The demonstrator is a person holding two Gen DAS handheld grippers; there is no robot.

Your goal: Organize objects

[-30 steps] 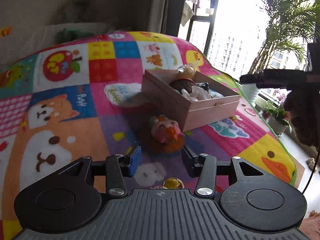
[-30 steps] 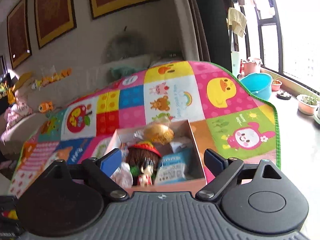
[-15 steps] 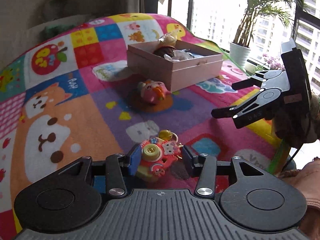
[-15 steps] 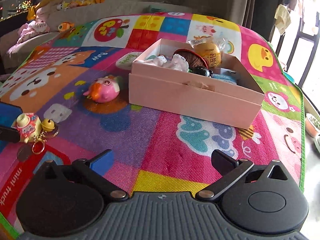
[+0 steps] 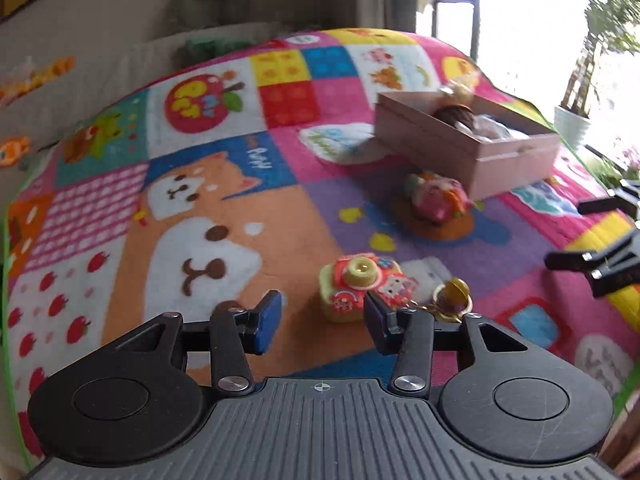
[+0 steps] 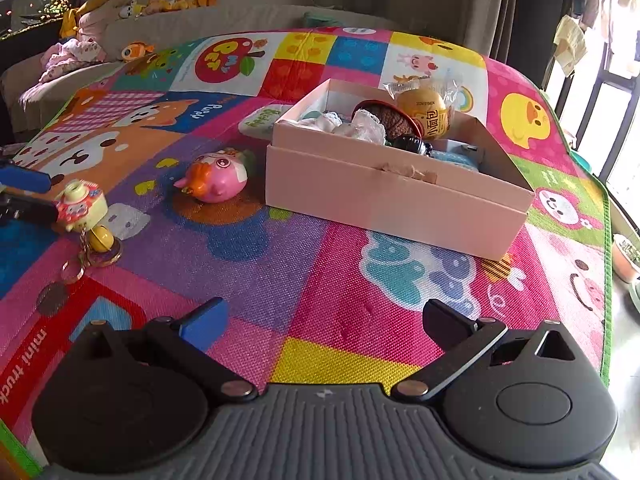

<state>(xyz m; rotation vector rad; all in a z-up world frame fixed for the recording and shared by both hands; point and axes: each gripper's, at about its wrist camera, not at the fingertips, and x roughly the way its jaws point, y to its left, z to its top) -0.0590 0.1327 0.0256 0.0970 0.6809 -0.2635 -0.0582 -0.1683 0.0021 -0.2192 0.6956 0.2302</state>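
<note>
A toy-camera keychain with a gold bell lies on the colourful play mat, just ahead of my open left gripper, close to its right finger. It also shows in the right wrist view, beside the left gripper's blue finger. A pink bird toy lies in front of the pink box, which holds several items. My right gripper is open and empty above the mat.
The box holds a yellow ball in wrap, a brown-haired doll and white cloth. Stuffed toys sit on a sofa at the back left. Potted plants and a window stand beyond the mat's right edge.
My left gripper has opened wider and shifted left, so the keychain now sits ahead of its right finger. My right gripper moved slightly closer to the box.
</note>
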